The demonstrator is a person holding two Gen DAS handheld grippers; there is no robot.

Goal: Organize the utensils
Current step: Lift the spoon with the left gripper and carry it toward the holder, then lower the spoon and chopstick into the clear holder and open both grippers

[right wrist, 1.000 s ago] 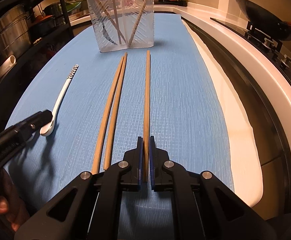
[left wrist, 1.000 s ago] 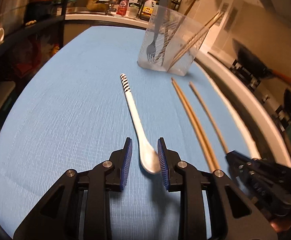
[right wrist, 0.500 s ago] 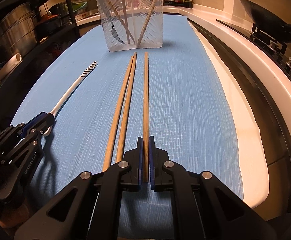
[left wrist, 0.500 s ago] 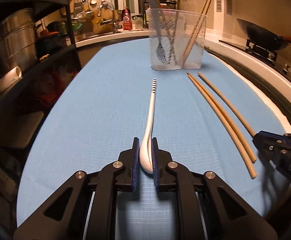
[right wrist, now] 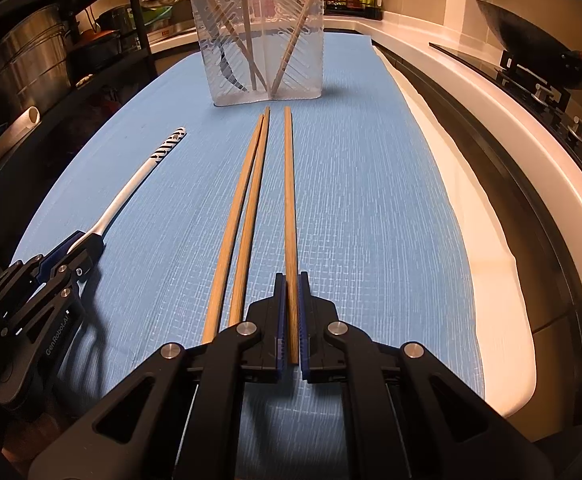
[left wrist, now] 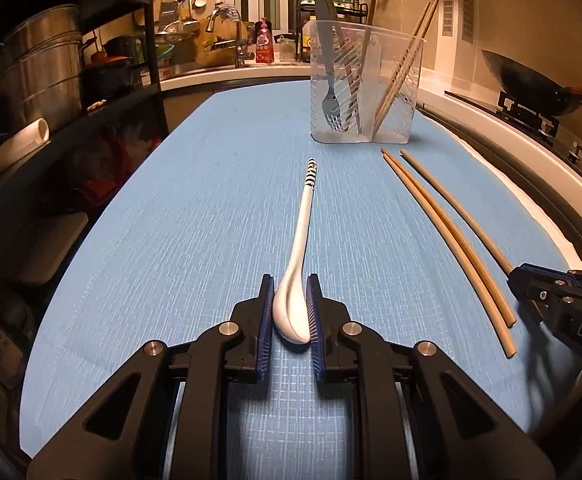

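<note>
Left hand-held gripper (left wrist: 289,312) is clamped on the bowl of the white spoon (left wrist: 301,236); handle w/ striped tip runs straight ahead of it toward the clear utensil holder (left wrist: 365,84). Right hand-held gripper (right wrist: 289,316) is closed on the near end of a single wooden chopstick (right wrist: 288,200), which also points ahead at the holder. Just left of the right hand-held gripper lie two more chopsticks (right wrist: 247,216), side by side, touching near their far tips, not held.

Step in hand, as I read it: lift both pieces & drop them into the holder. To do it well: raise each near end first so the far tip clears the mat, tilt to near-upright over the rim, then release. The spoon is gripped at its heavy rounded end, so it may pivot or slip; keep the squeeze firm & move slow. Chopstick is long & thin, prob. swings, so avoid knocking the fork (left wrist: 333,108) and chopsticks already standing inside.

Surface: worktop covered by a blue woven mat (right wrist: 371,200), white edge to the right of it. Room is a dim kitchen: wok (right wrist: 531,60) on a hob far right, steel pots (left wrist: 39,76) on dark shelving to the left, sink & bottles beyond the holder.
</note>
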